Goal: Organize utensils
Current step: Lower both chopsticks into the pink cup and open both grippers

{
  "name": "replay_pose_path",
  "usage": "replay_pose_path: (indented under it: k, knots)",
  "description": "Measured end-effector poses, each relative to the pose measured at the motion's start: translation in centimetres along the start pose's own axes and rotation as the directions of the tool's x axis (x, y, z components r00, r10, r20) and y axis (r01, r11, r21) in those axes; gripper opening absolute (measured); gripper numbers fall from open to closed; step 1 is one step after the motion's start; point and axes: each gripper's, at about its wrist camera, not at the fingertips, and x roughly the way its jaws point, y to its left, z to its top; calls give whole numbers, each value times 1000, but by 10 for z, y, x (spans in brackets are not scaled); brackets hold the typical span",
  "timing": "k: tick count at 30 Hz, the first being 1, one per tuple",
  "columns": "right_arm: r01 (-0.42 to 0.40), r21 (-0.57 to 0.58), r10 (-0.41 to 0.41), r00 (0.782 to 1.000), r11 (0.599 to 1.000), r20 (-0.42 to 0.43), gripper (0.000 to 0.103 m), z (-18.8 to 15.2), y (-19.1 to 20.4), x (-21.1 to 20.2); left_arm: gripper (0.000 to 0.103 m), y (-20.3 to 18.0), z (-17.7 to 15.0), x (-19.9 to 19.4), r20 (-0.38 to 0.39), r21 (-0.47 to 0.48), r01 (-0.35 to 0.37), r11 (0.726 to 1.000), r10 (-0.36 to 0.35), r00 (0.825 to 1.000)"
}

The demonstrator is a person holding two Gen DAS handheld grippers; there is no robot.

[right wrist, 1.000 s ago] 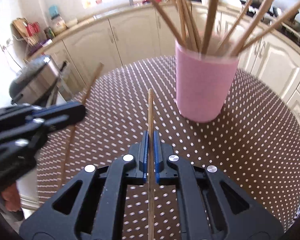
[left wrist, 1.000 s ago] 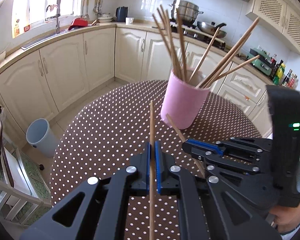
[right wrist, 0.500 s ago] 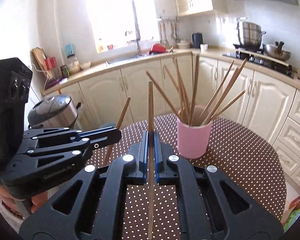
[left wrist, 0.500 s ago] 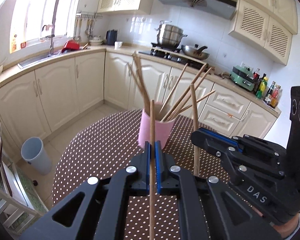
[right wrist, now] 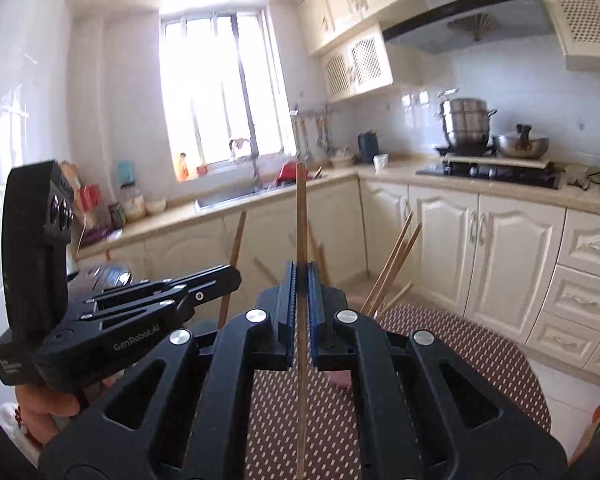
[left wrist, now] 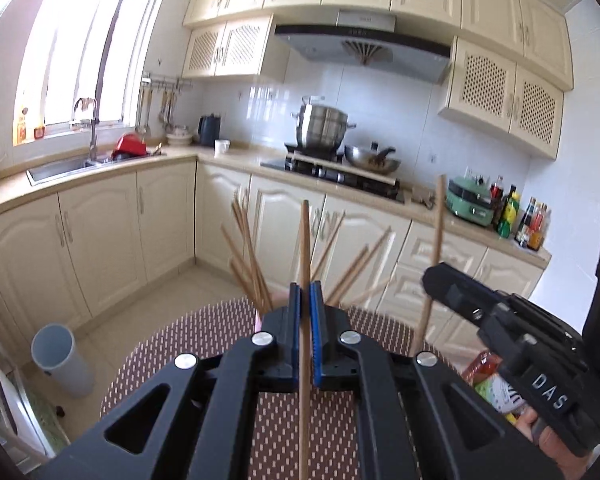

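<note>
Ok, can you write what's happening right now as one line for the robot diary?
left gripper: shut on chopstick | right gripper: shut on second chopstick | both raised upright above dotted table | pink cup: mostly hidden

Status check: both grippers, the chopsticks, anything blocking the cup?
Left gripper shut on one chopstick. Right gripper shut on another chopstick. Pink cup mostly hidden behind the fingers; its splayed chopsticks crowd the opening.

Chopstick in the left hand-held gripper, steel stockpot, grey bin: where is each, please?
chopstick [left wrist: 305,240], left wrist view, upper shaft.
steel stockpot [left wrist: 321,127], left wrist view, side wall.
grey bin [left wrist: 62,360], left wrist view, outer wall.
</note>
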Motion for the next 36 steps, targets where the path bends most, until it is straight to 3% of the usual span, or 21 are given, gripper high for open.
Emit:
replay_pose_path:
  k: [6, 13, 28, 34, 36]
  knots:
    - [36, 0, -36, 994, 999, 105, 6, 21, -13, 13, 5, -3, 30, 13, 122, 1, -8, 1000, 8, 993]
    - [58, -9, -55, 980, 998, 193, 5, 38, -21, 40, 5, -3, 54, 38, 276, -14, -41, 999, 43, 960]
    - [96, -22, -86, 959, 995, 270, 5, 38, -40, 83, 5, 14, 50, 93, 412, -107, -68, 992, 107, 905]
    - [78, -23, -70, 967, 997, 245, 5, 27, -45, 93, 5, 9, 31, 109, 403, -64, -66, 996, 86, 911]
    - [72, -18, -66, 970, 997, 232, 6, 24, -47, 94, 5, 9, 27, 117, 370, -45, -61, 997, 74, 926]
